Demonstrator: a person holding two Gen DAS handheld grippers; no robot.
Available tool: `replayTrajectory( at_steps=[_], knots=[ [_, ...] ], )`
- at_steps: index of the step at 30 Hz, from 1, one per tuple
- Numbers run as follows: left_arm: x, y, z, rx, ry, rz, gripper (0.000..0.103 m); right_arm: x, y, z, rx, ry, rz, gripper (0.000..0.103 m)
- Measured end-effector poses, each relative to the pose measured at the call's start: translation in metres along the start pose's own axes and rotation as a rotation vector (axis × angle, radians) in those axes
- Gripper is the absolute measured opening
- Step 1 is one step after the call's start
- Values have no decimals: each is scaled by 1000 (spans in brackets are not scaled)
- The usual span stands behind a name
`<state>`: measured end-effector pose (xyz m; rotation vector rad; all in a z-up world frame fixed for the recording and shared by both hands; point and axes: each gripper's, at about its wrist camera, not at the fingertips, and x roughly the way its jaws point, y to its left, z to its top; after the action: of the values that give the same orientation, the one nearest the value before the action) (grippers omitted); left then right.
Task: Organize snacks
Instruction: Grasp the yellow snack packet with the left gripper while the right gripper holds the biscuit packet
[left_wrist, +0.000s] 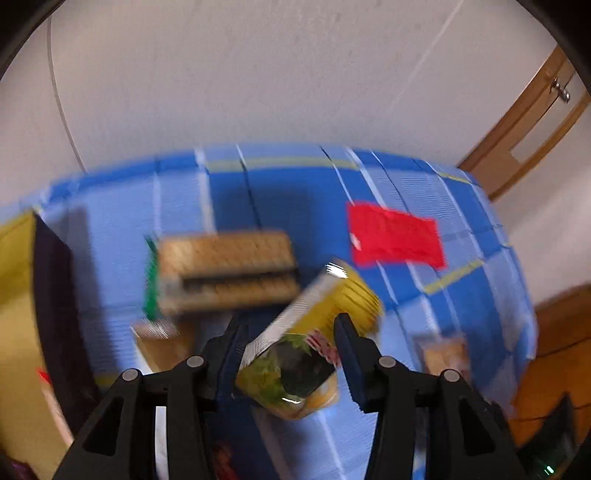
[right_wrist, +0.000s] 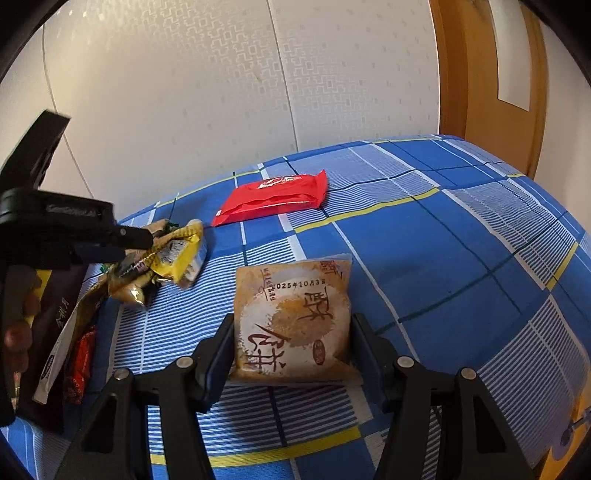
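— How many snack packets are on the one blue checked cloth (right_wrist: 424, 229)?
— One red flat plastic packet (right_wrist: 271, 199), one tan square pastry packet with printed characters (right_wrist: 291, 321) and one yellow crinkled foil packet (right_wrist: 177, 254).
— Any crackers?
— One long clear-wrapped pack of tan crackers (left_wrist: 225, 269), seen only from the left wrist.
— And under the yellow one?
— At least one gold-brown foil packet (right_wrist: 127, 291); that heap is too tangled to count further.
— The dark box (right_wrist: 48, 332) at the left edge?
— One box, with one white pouch (right_wrist: 51, 373) and one small red wrapper (right_wrist: 79, 365) showing.
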<state>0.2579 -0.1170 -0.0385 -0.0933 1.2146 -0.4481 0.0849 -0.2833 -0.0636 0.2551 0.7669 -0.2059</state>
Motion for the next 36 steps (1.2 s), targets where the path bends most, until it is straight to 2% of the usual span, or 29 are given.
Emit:
replayTrajectory(
  at_steps=[3,6,7,9,14,18,19,24,28,29,36],
  knots=[
    [-3,-7,-18,-6,69,-61,49,0,-1,1,10,2,6,61],
    [-14,-18,-26,34,5,-17,51,0,-2,1,21,2,13,61],
    [-20,-24,-28,63,-36,-12,54,0,-2,1,22,2,13,61],
    [-22,-34,-30,120,-76,10,78,-1,-3,1,22,1,13,61],
    [-2,-62,-37,272,-47,112,79,-2,-6,1,32,-3,-19,61],
    [14,-64,-42,299,-19,129,79,-2,-9,1,41,-6,-30,61],
    [17,-62,-43,291,-13,140,77,-2,-9,1,40,-6,-31,61],
    [14,-52,-47,225,-42,133,53,-1,-9,1,36,-6,-34,61],
    [5,-48,-57,205,-55,103,45,-2,-8,0,30,-8,-37,61],
    [3,-47,-59,200,-58,106,40,-2,-8,0,27,-9,-40,61],
    [-5,-51,-78,191,-85,74,35,-2,-5,0,16,-12,-52,61]
  ],
)
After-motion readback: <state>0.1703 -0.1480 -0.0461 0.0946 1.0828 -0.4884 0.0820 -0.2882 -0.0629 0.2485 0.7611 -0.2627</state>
